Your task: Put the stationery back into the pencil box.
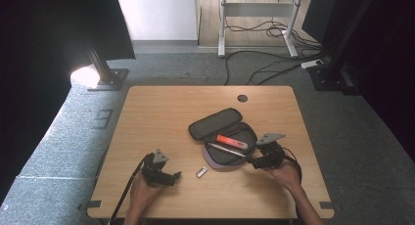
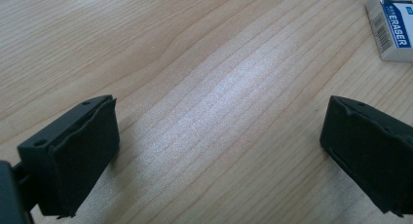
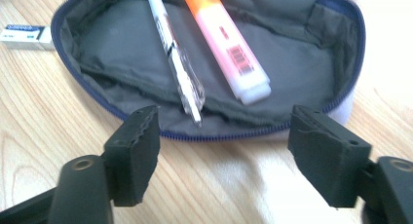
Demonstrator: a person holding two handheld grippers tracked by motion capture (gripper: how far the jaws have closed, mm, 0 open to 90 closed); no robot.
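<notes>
An open dark pencil case point(image 1: 215, 124) lies right of the table's middle, its lid folded back. Inside its lower half point(image 3: 292, 63) rest an orange highlighter point(image 1: 231, 141) point(image 3: 229, 44) and a clear pen point(image 1: 226, 149) point(image 3: 178, 63), side by side. A small white eraser point(image 1: 201, 172) point(image 2: 395, 27) point(image 3: 24, 36) sits on the wood just left of the case. My right gripper point(image 1: 254, 159) point(image 3: 229, 146) is open at the case's near right rim, nothing between its jaws, with the pen's tip just beyond them. My left gripper point(image 1: 177, 175) point(image 2: 219, 151) stands open over bare wood, left of the eraser.
The wooden table point(image 1: 161, 112) has a round cable hole point(image 1: 242, 98) near its far edge. On the floor beyond are a lamp stand base point(image 1: 108, 79), desk legs point(image 1: 221, 34) and loose cables point(image 1: 264, 63).
</notes>
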